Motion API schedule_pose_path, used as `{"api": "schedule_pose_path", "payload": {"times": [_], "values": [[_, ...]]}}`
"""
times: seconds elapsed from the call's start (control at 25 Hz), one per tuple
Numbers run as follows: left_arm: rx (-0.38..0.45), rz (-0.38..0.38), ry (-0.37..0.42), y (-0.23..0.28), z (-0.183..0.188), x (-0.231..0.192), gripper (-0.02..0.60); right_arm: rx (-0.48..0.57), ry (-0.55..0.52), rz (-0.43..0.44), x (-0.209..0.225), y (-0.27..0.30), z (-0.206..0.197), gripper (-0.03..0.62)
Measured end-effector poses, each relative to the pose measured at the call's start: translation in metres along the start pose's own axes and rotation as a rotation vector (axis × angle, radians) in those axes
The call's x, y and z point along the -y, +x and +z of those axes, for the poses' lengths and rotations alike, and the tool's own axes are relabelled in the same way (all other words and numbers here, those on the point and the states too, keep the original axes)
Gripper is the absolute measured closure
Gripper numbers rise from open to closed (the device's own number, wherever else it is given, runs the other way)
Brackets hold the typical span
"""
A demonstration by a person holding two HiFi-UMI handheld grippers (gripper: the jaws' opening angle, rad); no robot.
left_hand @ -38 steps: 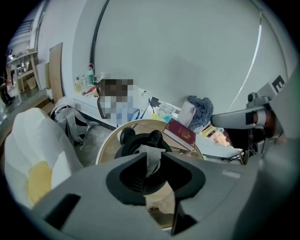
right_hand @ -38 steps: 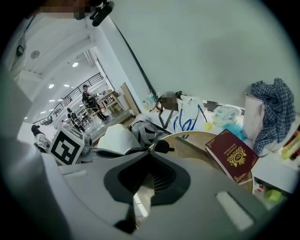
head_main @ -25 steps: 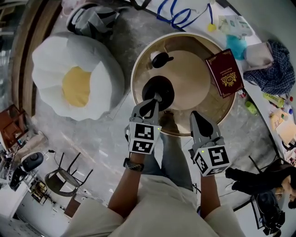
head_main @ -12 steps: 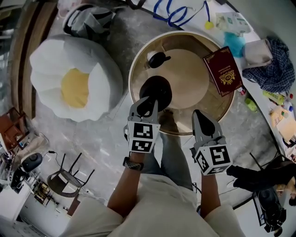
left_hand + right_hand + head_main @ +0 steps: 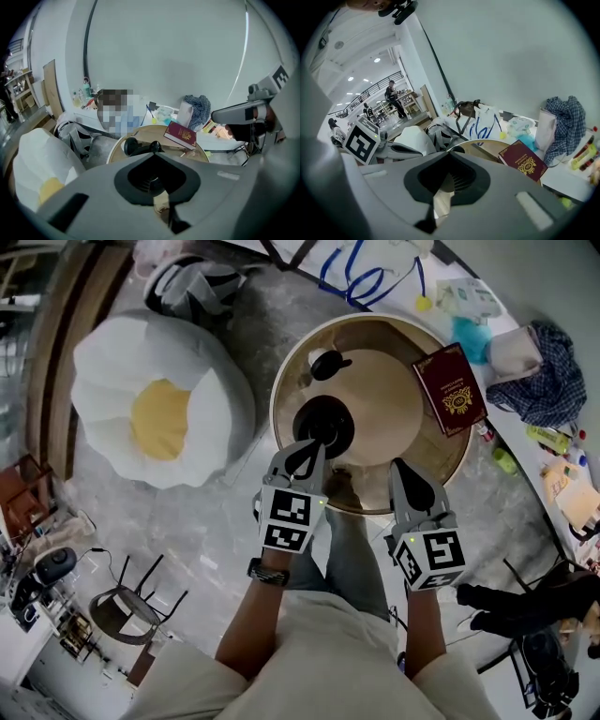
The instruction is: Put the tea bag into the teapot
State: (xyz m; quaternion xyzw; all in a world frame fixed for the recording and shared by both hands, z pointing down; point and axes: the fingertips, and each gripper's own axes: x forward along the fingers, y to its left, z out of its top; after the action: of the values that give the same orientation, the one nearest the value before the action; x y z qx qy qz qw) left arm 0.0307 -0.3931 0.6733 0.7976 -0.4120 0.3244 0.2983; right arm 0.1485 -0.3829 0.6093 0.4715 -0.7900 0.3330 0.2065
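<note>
A person leans over a round wooden tabletop (image 5: 386, 432) with a gripper in each hand; the black teapot (image 5: 328, 420) stands at its near left. The left tongs (image 5: 316, 441) hover with their tips over the teapot's near edge, jaws drawn together. A tan sliver shows in the slit between them, which could be the tea bag or only the wood beneath; it cannot be told. The right tongs (image 5: 397, 469), likewise closed and holding nothing visible, hang at the tabletop's near rim, apart from the pot. Over the past second almost nothing has shifted: both tongs keep their places against the teapot, and only the head camera has drifted a little. The tea bag is not plainly seen in any view, so it probably either lies inside the dark pot already or is pinched out of sight. A smaller dark piece (image 5: 325, 363), possibly the lid, sits farther back, and a red booklet (image 5: 452, 390) lies at the far right. The stillness suggests the drop is at hand or just finished.
</note>
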Motion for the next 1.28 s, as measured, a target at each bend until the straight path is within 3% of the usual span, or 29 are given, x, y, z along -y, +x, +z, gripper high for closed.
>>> {"api": "schedule_pose_path", "payload": {"times": [0.6,1.28], "values": [[0.151,-0.008,0.049,-0.116,0.017,0.023,0.574,0.121,-0.147,-0.029,-0.070,-0.087,0.033,0.586],[0.340,-0.007,0.146,-0.253,0.033,0.065,0.575,0.279,-0.230,-0.096,-0.135,-0.206,0.047,0.587]]}}
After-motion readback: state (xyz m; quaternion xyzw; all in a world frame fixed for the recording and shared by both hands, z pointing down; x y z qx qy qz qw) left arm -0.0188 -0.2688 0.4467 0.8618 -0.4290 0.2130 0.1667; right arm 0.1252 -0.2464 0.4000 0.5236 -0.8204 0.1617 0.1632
